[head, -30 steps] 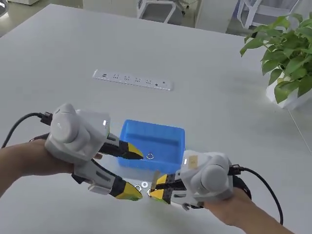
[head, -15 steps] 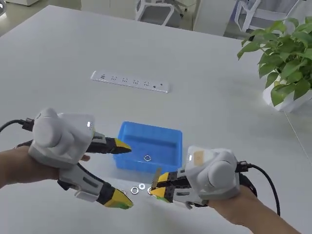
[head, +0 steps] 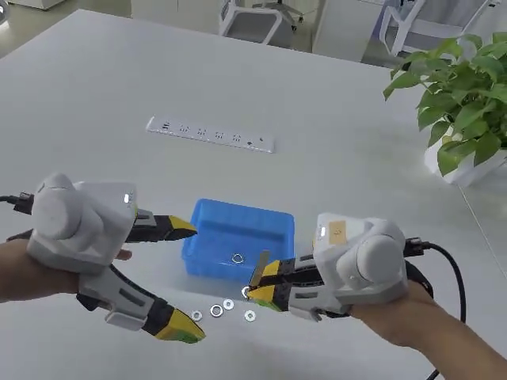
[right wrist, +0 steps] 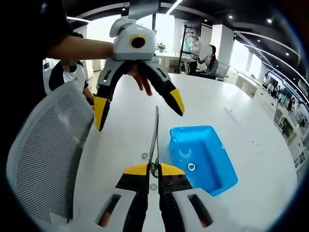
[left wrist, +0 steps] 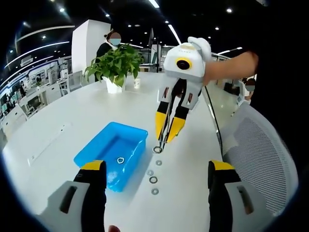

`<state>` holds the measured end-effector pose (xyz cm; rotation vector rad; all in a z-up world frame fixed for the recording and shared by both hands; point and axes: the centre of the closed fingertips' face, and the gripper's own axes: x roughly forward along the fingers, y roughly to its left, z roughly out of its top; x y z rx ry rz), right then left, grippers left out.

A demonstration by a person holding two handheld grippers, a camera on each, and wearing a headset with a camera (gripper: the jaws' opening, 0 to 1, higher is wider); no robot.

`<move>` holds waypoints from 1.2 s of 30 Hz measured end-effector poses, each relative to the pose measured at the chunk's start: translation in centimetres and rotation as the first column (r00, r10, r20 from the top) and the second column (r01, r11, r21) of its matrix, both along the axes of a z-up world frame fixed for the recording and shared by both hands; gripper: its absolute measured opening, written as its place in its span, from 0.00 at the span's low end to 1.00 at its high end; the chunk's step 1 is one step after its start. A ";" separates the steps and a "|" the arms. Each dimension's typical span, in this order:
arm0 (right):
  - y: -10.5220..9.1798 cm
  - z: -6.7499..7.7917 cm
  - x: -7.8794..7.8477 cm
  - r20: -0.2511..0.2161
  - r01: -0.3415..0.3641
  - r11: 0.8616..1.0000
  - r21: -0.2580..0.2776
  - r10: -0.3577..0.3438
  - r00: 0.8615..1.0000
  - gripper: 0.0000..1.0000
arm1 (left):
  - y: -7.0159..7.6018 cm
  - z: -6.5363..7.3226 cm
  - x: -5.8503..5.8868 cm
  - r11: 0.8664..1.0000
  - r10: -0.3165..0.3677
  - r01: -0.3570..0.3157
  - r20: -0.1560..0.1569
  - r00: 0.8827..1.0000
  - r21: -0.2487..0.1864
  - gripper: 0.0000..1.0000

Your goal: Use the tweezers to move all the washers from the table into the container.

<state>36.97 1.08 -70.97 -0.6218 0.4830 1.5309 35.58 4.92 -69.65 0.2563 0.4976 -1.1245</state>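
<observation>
My right gripper (head: 257,294) is shut on thin metal tweezers (head: 259,267), just in front of the blue container (head: 207,231). In the left gripper view the tweezers (left wrist: 163,137) point down to a washer (left wrist: 157,150) at their tip; I cannot tell whether it is gripped. One washer (head: 238,258) lies inside the container. Several washers (head: 215,311) are scattered on the table by its near wall. My left gripper (head: 184,281) is open wide to the left of them, holding nothing. In the right gripper view the left gripper (right wrist: 138,108) hovers beyond the tweezers (right wrist: 155,135).
A white power strip (head: 210,132) lies farther back on the table (head: 341,174). A potted green plant (head: 463,111) stands at the right edge. Office chairs stand beyond the far edge. People stand in the room behind (right wrist: 193,48).
My left gripper has drawn back to the left, away from the container and washers, still open. My right gripper with the tweezers has shifted slightly towards the container.
</observation>
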 end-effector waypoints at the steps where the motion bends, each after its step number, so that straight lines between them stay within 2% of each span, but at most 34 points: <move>1: 0.1 0.3 0.2 0.008 -0.003 1.000 0.002 0.003 1.000 0.06 | 0.0 0.0 0.0 1.000 0.001 -0.001 0.001 1.000 0.000 0.95; 7: 0.7 1.9 1.2 0.030 -0.002 1.000 0.024 0.001 1.000 0.06 | 0.2 0.4 0.3 1.000 0.019 -0.019 0.005 1.000 -0.006 0.99; 12: 1.0 2.5 2.3 0.045 0.000 1.000 0.029 -0.001 0.999 0.06 | 0.4 0.5 0.5 1.000 0.028 -0.028 0.006 1.000 -0.005 0.99; 15: 1.1 2.7 2.9 0.051 0.001 0.999 0.032 -0.002 0.999 0.06 | 0.5 0.8 0.7 0.998 0.051 -0.052 -0.017 0.999 -0.030 0.99; 18: 1.2 2.6 3.5 0.061 0.002 0.999 0.032 -0.004 0.998 0.06 | 0.6 0.9 0.9 0.998 0.056 -0.056 -0.005 0.998 -0.029 0.99; 25: 1.4 2.3 5.0 0.080 0.009 0.999 0.034 -0.012 0.997 0.07 | 0.9 1.0 1.4 0.998 0.064 -0.064 0.004 0.998 -0.024 0.99; 36: 1.3 0.6 7.3 0.094 0.026 0.999 0.025 -0.028 0.995 0.07 | 0.9 1.2 2.7 0.997 0.076 -0.076 0.020 0.997 -0.022 0.99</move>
